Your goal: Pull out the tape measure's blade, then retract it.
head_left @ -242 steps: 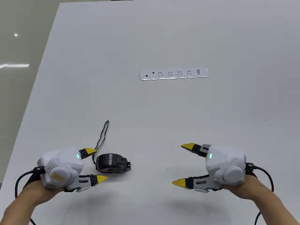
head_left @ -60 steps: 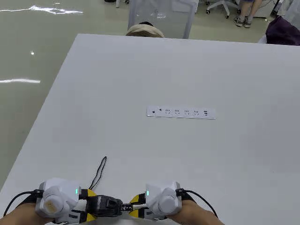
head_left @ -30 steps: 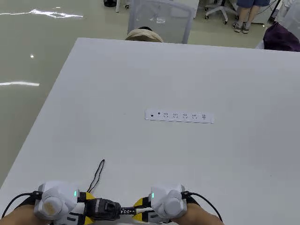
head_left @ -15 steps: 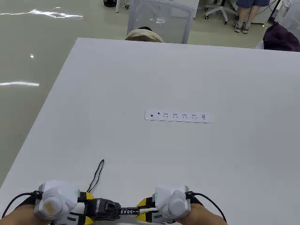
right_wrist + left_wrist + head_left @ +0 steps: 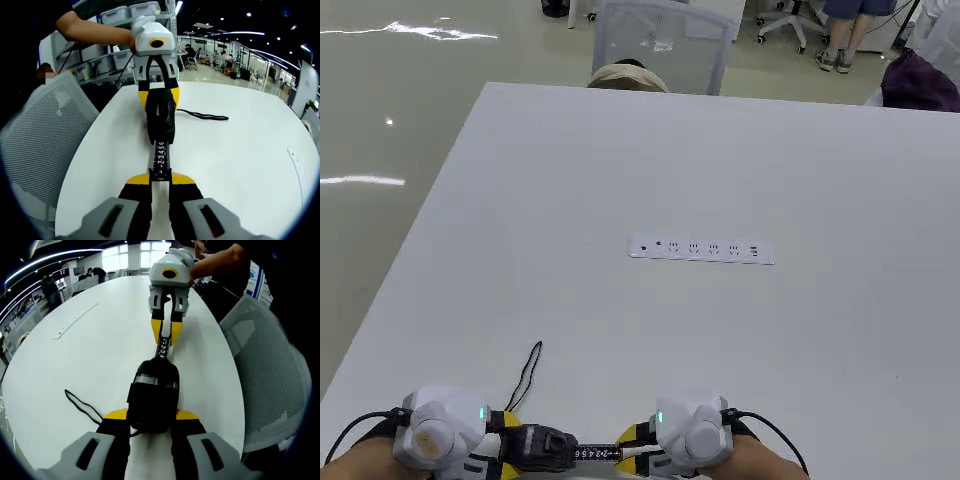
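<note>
Head view: right gripper (image 5: 624,450) level, leftward

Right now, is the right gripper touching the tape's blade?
Touching. In the right gripper view, the right gripper is shut on the blade end.

I worked at a broad white table (image 5: 740,150) whose matte top ran far ahead of me. A white power strip (image 5: 700,249) lay flat near its middle. To the left, the glossy grey-green floor (image 5: 380,110) caught streaks of ceiling light. A grey mesh chair (image 5: 655,35) stood at the table's far edge, with wheeled office chairs (image 5: 790,15) farther right. At the near side stood a second mesh chair (image 5: 270,365). Off to the left were shelves with bins (image 5: 120,14), and long ceiling light strips (image 5: 240,34) ran overhead.
</note>
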A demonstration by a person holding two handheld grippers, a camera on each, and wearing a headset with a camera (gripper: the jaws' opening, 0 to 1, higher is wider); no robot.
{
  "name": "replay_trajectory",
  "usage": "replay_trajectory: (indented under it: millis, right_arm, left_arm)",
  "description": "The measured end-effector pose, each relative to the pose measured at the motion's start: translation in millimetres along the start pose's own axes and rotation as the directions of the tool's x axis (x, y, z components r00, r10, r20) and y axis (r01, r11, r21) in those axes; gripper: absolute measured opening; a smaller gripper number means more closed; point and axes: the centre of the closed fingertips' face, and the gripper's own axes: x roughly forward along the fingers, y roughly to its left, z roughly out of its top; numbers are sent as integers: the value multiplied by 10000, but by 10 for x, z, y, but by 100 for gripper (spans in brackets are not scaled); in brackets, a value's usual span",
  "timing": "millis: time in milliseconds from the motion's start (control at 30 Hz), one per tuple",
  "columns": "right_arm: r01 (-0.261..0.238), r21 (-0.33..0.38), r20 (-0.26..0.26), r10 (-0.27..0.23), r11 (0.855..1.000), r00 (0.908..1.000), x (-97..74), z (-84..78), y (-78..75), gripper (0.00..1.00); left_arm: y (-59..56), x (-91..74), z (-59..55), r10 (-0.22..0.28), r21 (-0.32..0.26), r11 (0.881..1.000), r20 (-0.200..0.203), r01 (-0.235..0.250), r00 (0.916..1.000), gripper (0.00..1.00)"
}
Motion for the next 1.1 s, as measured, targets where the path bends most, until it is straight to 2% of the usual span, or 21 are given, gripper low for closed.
replay_trajectory:
  millis: [1100]
  right_arm:
    - [-46, 174, -89, 47, 9998, 9999, -190, -144, 20, 9]
  left_arm:
    - [-13, 7, 7, -41, 14, 10000, -43, 41, 10000, 27]
